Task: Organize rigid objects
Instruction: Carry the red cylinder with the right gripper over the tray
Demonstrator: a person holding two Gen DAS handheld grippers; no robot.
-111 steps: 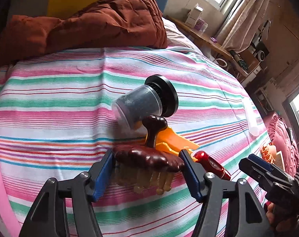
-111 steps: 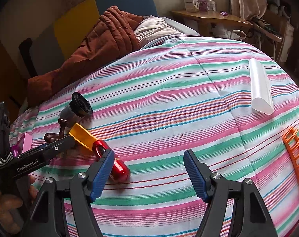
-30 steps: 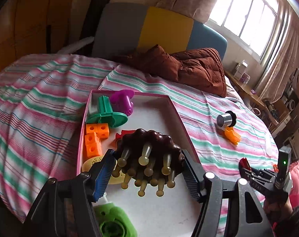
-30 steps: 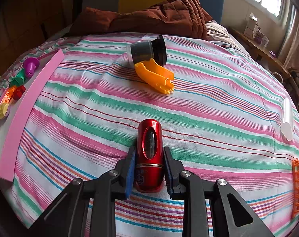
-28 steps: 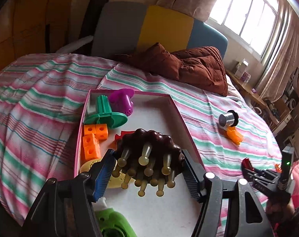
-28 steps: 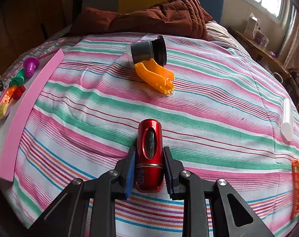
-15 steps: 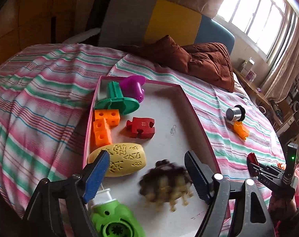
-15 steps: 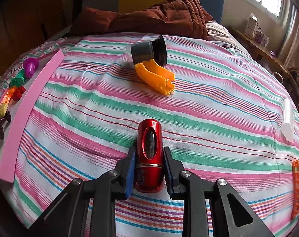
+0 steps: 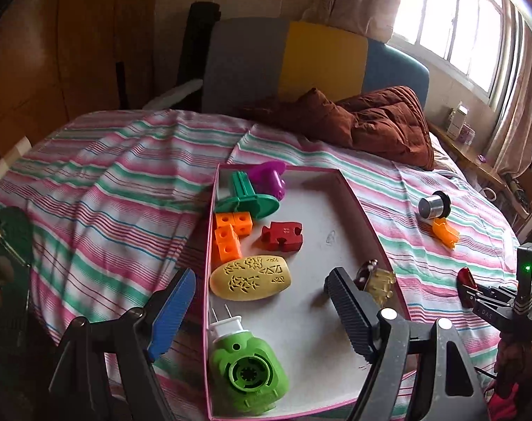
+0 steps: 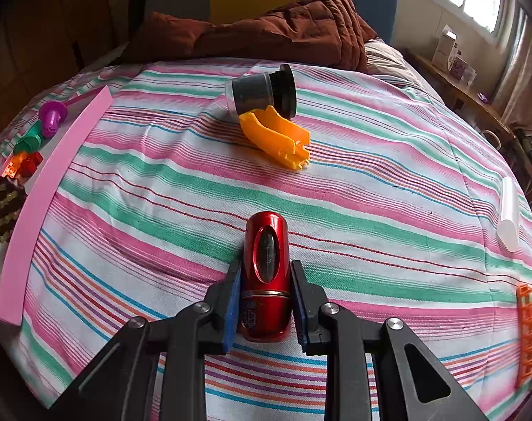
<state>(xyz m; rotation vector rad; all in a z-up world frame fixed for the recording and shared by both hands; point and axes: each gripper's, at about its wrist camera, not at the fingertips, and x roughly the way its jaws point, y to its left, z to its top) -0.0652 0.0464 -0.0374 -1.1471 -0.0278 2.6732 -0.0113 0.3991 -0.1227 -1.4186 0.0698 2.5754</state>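
**Red canister gripped, pink tray waiting to its left**

At the left, the pink tray (image 9: 367, 224) rests on the striped bed (image 10: 371, 189), holding blocks, a yellow oval piece (image 9: 250, 278), a green plug-in device (image 9: 246, 372) and a brown spiky massager (image 9: 376, 280) against its right wall. The left gripper (image 9: 259, 315) hangs over the tray, jaws wide apart, empty. Further right, the right gripper (image 10: 266, 301) is closed on the red canister (image 10: 266, 273), low over the bed. To do this well, lift it clear of the fabric, carry it level over the tray wall, and set it on a bare white patch before letting go. Beyond lie a jar (image 10: 262, 93) and an orange scoop (image 10: 276, 138).
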